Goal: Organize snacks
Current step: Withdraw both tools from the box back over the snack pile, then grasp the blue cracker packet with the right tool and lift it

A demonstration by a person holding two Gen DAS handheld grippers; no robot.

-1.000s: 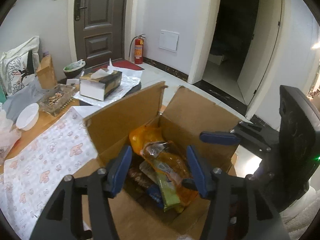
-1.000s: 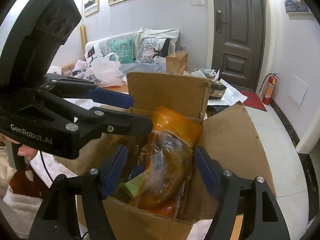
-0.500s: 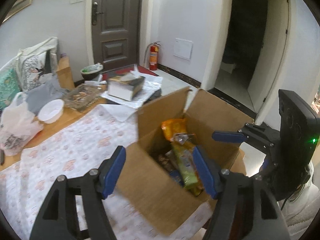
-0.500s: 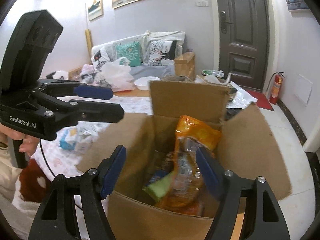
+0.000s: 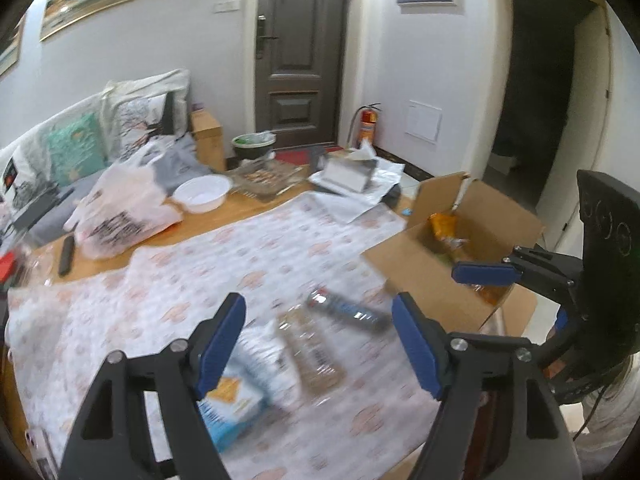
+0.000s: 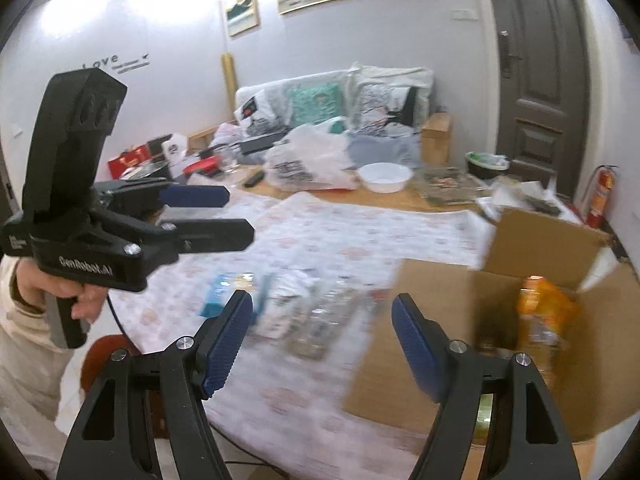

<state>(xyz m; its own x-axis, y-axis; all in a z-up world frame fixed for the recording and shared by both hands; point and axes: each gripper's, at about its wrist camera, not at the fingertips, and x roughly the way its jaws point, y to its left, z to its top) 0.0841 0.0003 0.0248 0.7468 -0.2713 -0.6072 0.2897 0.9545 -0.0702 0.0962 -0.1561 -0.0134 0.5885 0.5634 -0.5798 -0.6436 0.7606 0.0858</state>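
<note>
An open cardboard box [image 5: 424,276] [image 6: 432,320] stands at the table's right end with an orange snack bag [image 5: 442,226] [image 6: 540,312] and other packets inside. Several loose snacks lie on the patterned cloth: a blue-and-white packet [image 5: 230,398] [image 6: 218,294], a clear brown packet [image 5: 314,354] [image 6: 320,326] and a dark bar [image 5: 346,312]. My left gripper [image 5: 320,346] is open and empty above these snacks. My right gripper [image 6: 322,338] is open and empty, between the snacks and the box. The views are motion-blurred.
A white bowl [image 5: 202,192] [image 6: 384,176], a plastic bag [image 5: 124,208], a remote [image 5: 66,254], a glass tray [image 5: 262,178] and a tissue box [image 5: 348,172] sit at the table's far side. A sofa with cushions [image 6: 320,100] stands behind.
Both grippers have pulled back from the box and swung left toward the loose snacks on the cloth. Both stay open and empty.
</note>
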